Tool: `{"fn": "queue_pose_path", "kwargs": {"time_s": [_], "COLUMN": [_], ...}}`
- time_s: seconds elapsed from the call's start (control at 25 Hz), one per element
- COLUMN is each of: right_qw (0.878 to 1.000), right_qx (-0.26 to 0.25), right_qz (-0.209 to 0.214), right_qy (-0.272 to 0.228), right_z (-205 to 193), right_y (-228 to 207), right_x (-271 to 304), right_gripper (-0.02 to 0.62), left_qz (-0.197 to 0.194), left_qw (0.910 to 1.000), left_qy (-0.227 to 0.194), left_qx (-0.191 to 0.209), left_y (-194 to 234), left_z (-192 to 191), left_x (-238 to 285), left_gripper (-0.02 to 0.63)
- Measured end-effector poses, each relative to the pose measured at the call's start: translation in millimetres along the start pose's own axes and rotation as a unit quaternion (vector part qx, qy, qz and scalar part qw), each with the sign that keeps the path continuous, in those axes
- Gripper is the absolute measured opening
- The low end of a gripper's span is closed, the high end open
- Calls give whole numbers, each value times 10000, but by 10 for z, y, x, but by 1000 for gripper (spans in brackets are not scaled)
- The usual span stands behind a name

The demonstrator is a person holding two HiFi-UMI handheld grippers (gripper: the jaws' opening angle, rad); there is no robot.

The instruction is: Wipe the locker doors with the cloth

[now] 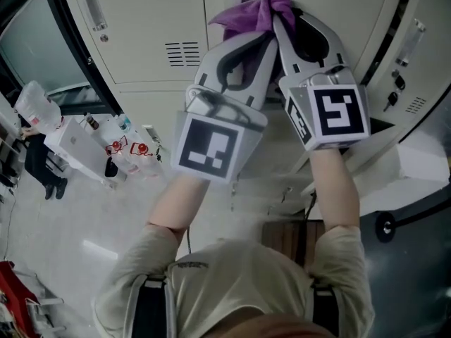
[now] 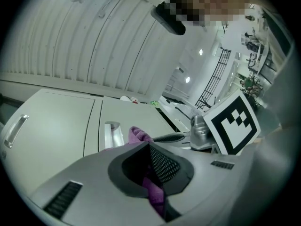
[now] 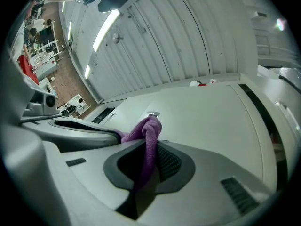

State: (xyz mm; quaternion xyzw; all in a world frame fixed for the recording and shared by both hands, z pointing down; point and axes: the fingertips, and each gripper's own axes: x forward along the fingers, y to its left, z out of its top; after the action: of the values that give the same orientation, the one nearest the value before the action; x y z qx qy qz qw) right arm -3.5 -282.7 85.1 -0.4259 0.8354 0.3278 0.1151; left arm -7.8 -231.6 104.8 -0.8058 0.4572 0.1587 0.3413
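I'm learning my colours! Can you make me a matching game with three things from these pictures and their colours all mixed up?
Things:
1. cloth
2. locker door
3. marker cube

Colours:
A. black and white
B. creamy white
C. purple

Pairs: 1-C, 2-B, 3-A

At the left of the head view a white table (image 1: 70, 143) is seen, on which a dark bottle (image 1: 91, 122) and small red-marked items (image 1: 130, 148) are set. A clear plastic bag (image 1: 35, 103) is seen near it, and a person in dark trousers (image 1: 39, 167) is seen just beside the table. A ribbed ceiling (image 3: 178, 36) with a strip light (image 3: 107, 25) is shown in the right gripper view, and a black railing (image 2: 214, 81) in the left gripper view.
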Motion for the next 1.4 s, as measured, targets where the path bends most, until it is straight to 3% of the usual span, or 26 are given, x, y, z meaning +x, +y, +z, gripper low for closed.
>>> {"fn": "queue_pose_path", "kwargs": {"time_s": [0.76,1.08,1.4], "right_qw": [9899,9892,9892], "right_qx": [-445,-348,-357], "right_qz": [-1181,-1202,-1235], "right_qy": [639,767,705], "right_z": [-371,-441,-400], "right_y": [-896,-945,-948], "right_x": [-708,-782,-811], "right_gripper": [49,48,48], "left_qz": [-960,-994,-971], "left_qw": [9947,9929,9933], "left_qy": [-32,-128,-145], "left_qx": [-369,-648,-612], "left_y": [-887,-943,-933], "left_z": [-234,-264,-252], "left_x": [511,620,591], "left_gripper": [-2,-3,-2]}}
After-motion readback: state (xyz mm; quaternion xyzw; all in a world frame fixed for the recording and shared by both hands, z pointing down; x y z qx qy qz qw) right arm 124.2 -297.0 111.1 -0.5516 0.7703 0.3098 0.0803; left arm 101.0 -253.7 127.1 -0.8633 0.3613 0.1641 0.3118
